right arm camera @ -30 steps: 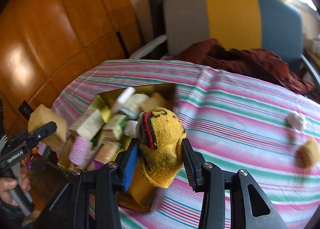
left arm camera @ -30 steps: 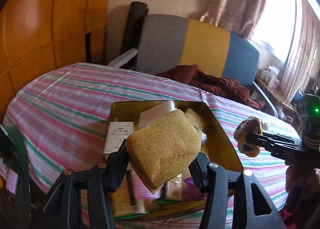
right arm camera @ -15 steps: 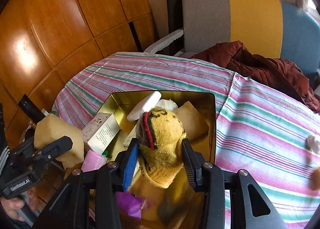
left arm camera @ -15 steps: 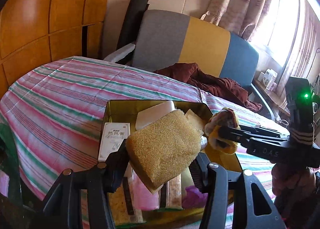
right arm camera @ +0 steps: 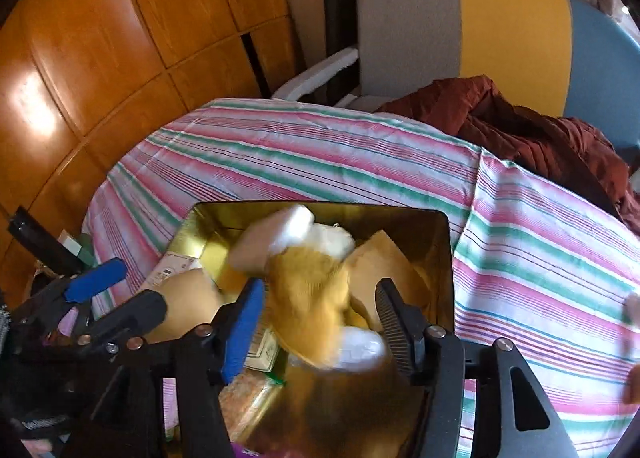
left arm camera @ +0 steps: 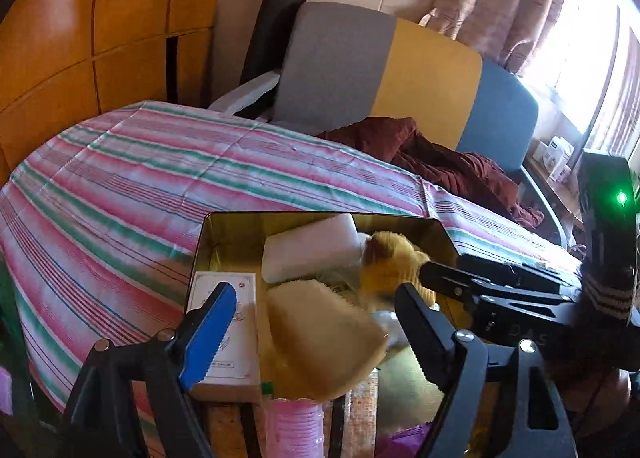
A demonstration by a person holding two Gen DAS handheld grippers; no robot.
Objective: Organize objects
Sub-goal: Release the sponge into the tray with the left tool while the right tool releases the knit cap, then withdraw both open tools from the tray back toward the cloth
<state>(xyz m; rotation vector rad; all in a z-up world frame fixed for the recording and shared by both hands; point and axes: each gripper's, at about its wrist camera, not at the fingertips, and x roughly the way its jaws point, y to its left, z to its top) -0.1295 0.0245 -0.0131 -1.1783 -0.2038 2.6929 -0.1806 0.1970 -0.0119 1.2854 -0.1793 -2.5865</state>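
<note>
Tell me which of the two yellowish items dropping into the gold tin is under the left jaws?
The coarse sponge, plain tan and blocky. The other is the yellow sock with a white toe, under the right jaws.

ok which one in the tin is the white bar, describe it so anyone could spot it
On the striped tablecloth stands a gold tin. The white bar lies towards its far wall, tilted over the other items. It is the only smooth, plain white block; the sponge nearby is yellow and rough.

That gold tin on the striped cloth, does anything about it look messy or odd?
Yes. The gold tin is heaped untidily: a yellow sock and a sponge lie loose and tilted on top of boxes, blurred as if just dropped. Both grippers' jaws have just been opening, touching neither.
</note>
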